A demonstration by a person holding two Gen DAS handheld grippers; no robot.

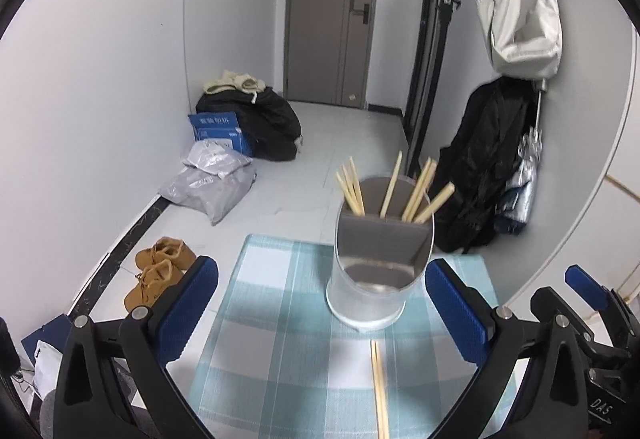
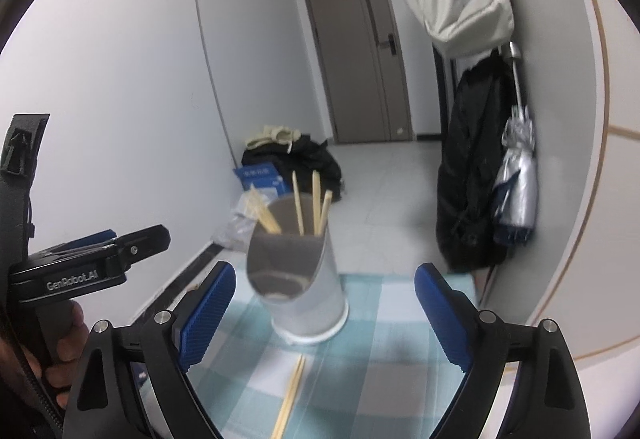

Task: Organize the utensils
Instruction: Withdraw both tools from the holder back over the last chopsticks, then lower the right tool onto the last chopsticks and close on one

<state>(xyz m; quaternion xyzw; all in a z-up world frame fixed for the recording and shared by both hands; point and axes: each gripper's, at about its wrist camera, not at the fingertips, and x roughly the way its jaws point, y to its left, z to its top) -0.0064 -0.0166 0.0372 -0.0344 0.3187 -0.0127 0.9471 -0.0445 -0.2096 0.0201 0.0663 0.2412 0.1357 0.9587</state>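
A silver utensil holder (image 1: 370,271) (image 2: 298,279) with a slanted mouth stands on the blue-and-white checked cloth (image 1: 272,339) (image 2: 372,367). Several wooden chopsticks (image 1: 400,193) (image 2: 298,205) stick up out of its rear compartment. A loose pair of chopsticks (image 1: 379,387) (image 2: 290,397) lies flat on the cloth in front of the holder. My left gripper (image 1: 322,311) is open, its blue pads wide apart with nothing between them, short of the holder. My right gripper (image 2: 324,319) is open too, with nothing in its pads, and the holder stands beyond its fingers.
Brown shoes (image 1: 158,271), grey parcels (image 1: 212,183), a blue box (image 1: 218,131) and black bags (image 1: 260,119) lie on the floor along the left wall. A black coat (image 1: 484,167) and a folded umbrella (image 2: 516,191) hang at the right wall. The left gripper's body (image 2: 80,271) shows at the right view's left edge.
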